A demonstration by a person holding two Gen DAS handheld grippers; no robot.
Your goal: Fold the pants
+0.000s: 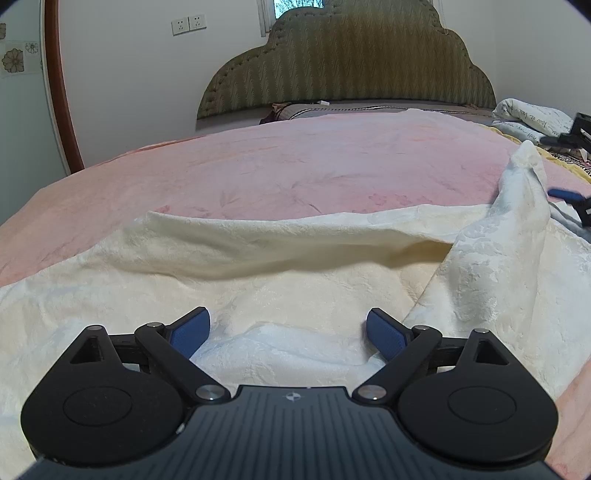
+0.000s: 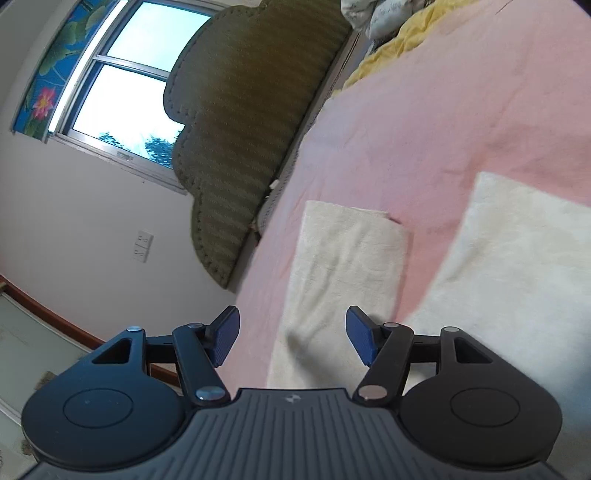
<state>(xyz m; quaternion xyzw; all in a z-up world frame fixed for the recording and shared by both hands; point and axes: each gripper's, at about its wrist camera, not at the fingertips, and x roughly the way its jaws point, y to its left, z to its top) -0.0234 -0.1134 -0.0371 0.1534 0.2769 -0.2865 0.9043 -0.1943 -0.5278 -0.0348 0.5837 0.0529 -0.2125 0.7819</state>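
Observation:
Cream textured pants point(image 1: 295, 266) lie spread and rumpled on the pink bedspread point(image 1: 295, 158). My left gripper point(image 1: 288, 325) hovers low over their near part, open, with a fold of cloth below the gap and neither blue pad pressing it. At the right edge the cloth rises in a peak point(image 1: 526, 162) beside the blue fingertips of my right gripper point(image 1: 546, 166). In the tilted right wrist view my right gripper point(image 2: 291, 328) is open and holds nothing. Beyond it lie a narrow cream leg point(image 2: 347, 258) and a wider cream part point(image 2: 517, 277).
A padded olive headboard point(image 1: 347, 62) stands at the far end of the bed. Crumpled printed bedding point(image 1: 528, 114) and a yellow cover point(image 2: 399, 44) are heaped at the far right. A window point(image 2: 122, 85) and wall sockets point(image 1: 188, 25) are on the wall.

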